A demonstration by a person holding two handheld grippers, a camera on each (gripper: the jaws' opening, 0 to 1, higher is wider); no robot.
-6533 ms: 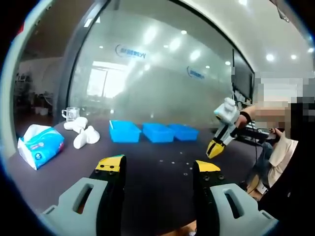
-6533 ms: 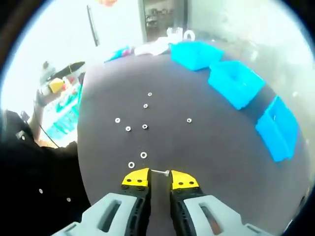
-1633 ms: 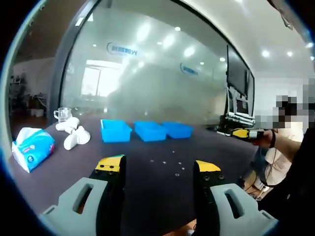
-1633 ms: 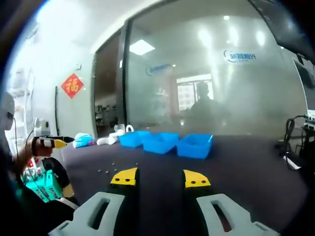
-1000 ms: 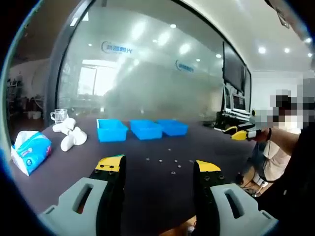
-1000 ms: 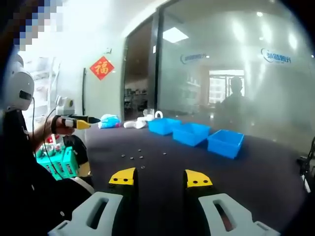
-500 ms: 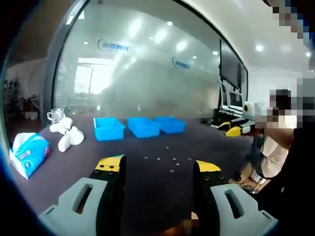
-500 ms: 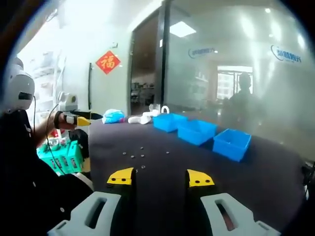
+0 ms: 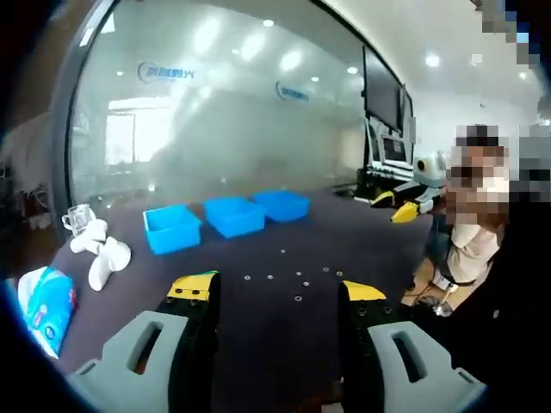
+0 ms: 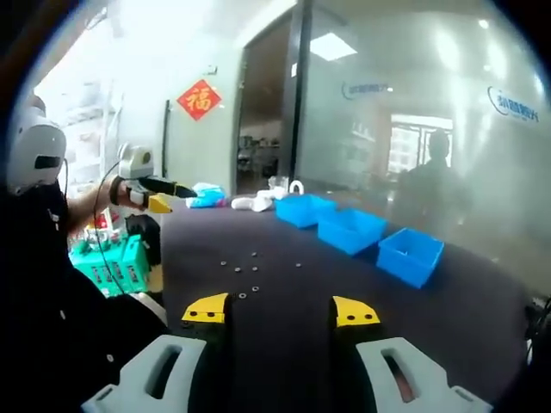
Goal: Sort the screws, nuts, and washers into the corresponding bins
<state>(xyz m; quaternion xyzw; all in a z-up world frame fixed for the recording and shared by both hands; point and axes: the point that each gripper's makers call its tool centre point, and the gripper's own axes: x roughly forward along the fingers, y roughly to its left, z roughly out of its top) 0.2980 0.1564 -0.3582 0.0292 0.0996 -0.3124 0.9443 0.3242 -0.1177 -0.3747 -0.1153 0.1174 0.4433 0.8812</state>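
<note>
Three blue bins stand in a row on the dark table, and several small screws, nuts and washers lie scattered in front of them. My left gripper is open and holds nothing, well back from the hardware. My right gripper is also open and holds nothing. Ahead of it lie the loose pieces and the bins. The right gripper appears raised at the right of the left gripper view. The left gripper is held up at the left of the right gripper view.
A tissue pack, white objects and a glass cup sit at the table's left end. A person stands at the table's right edge. A green crate is beside the table. A glass wall runs behind the bins.
Earlier the right gripper was shut on a screw low over the table; now it is open and empty. Both grippers are lifted back from the table, and the views have shifted with them.
</note>
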